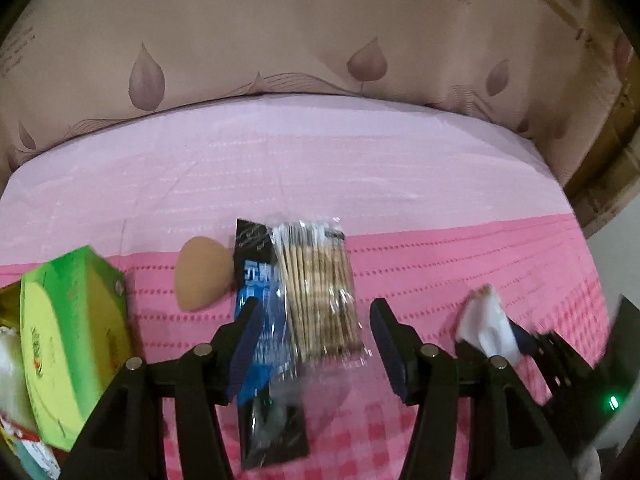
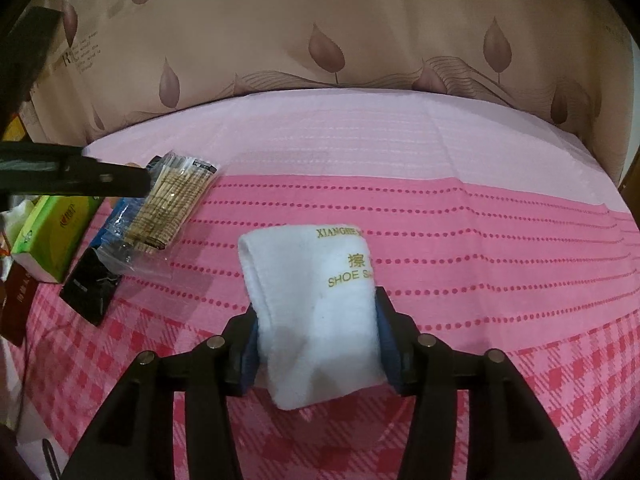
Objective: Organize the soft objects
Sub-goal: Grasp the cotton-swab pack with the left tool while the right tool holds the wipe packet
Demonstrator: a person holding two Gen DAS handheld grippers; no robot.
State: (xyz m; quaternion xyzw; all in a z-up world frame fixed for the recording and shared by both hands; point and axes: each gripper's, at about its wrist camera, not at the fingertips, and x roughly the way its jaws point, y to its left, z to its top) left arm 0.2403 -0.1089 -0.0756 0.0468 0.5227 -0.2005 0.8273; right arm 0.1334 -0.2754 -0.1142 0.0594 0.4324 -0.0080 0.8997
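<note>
Spanning bare pink bedspread, headboard beyond

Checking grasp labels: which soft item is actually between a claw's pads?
The white shoe-shine cloth, between the right claw; the tan sponge lies free.

- Swab packet lies on the sachet, sponge just left.
- Tissue box further left.
- Cloth well right.
</note>
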